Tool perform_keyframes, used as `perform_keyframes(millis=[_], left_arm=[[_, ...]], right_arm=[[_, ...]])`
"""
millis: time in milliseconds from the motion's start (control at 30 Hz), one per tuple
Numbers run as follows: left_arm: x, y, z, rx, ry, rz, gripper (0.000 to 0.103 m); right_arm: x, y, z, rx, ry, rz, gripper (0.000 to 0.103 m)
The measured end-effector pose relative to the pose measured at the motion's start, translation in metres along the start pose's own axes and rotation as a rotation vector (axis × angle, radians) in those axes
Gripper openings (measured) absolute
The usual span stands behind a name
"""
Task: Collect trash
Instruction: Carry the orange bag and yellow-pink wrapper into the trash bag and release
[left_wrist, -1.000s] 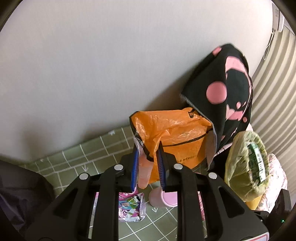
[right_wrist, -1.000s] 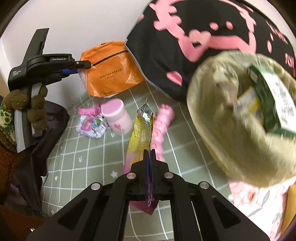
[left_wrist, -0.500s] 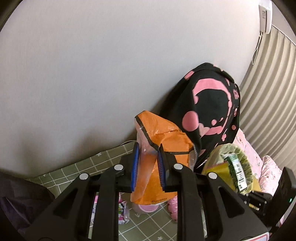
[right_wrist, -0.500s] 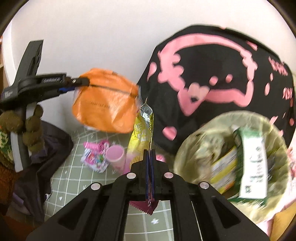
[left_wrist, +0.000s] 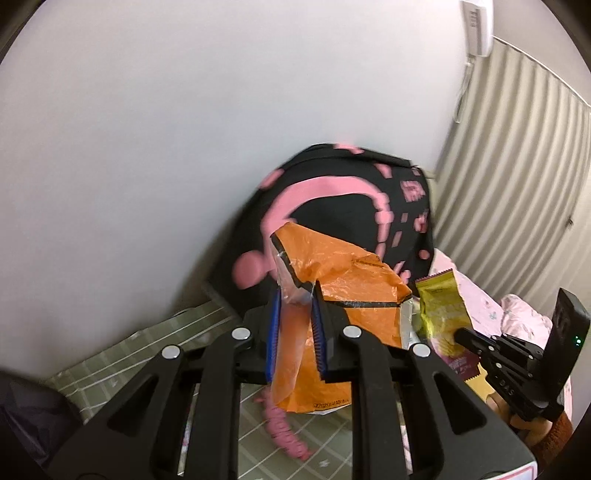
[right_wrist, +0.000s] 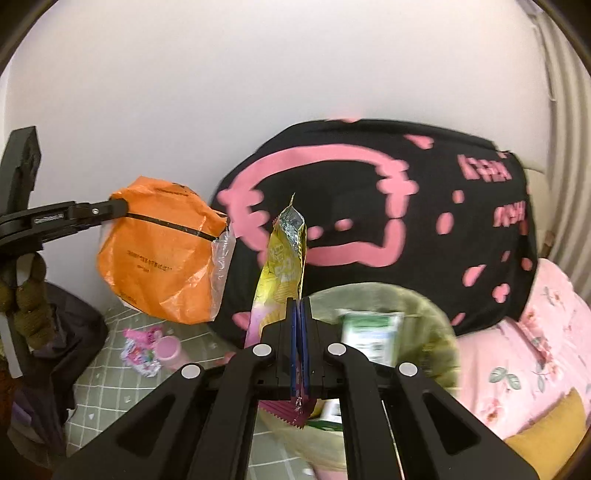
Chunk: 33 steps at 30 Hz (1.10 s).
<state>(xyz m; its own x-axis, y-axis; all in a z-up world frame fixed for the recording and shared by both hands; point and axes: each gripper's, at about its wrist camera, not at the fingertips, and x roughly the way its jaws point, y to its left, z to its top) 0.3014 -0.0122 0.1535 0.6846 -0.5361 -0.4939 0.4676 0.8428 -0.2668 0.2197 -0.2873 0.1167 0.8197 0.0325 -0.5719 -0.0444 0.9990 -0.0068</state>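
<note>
plain white wall (left_wrist: 155, 140); pleated beige curtain (left_wrist: 517, 177) at right; green grid-patterned floor mat (right_wrist: 110, 384); pink floral bedding (right_wrist: 517, 350).

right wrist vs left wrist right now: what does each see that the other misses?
Only the right wrist view: the open trash bag with a green-and-white carton inside, a pink cup and a crumpled pink wrapper on the green mat, and the gloved hand holding the left gripper.

Only the left wrist view: the pink ridged toy on the mat, and a white wall unit above the curtain.

Both: the orange bag between the closing left jaws, the yellow snack packet pinched by the right gripper, and the black-and-pink cushion.
</note>
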Motion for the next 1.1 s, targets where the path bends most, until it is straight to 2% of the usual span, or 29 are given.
perform_keyframes(millis=[167,333,500,600,800,1100], left_arm=[[0.011,-0.05,0.01,0.069,-0.007,-0.071,0.015],[0.038,-0.094,0.015,0.112,0.01,-0.128,0.015],[0.069,-0.121,0.01,0.132,0.045,-0.158,0.015],[0.086,-0.129,0.0,0.143,0.075,-0.146,0.015],[0.117,-0.129,-0.022,0.178,0.125,-0.054,0.015],[0.171,-0.128,-0.06,0.166,0.302,-0.108,0.015]], right_arm=[[-0.027,-0.034,0.001,0.027,-0.028,-0.069,0.004],[-0.055,-0.06,-0.001,0.047,-0.051,-0.139,0.004],[-0.076,-0.08,-0.002,0.074,-0.066,-0.192,0.004],[-0.084,-0.089,-0.006,0.089,-0.064,-0.213,0.004],[-0.086,-0.099,-0.017,0.122,-0.046,-0.234,0.004],[-0.065,-0.091,-0.027,0.147,0.001,-0.203,0.004]])
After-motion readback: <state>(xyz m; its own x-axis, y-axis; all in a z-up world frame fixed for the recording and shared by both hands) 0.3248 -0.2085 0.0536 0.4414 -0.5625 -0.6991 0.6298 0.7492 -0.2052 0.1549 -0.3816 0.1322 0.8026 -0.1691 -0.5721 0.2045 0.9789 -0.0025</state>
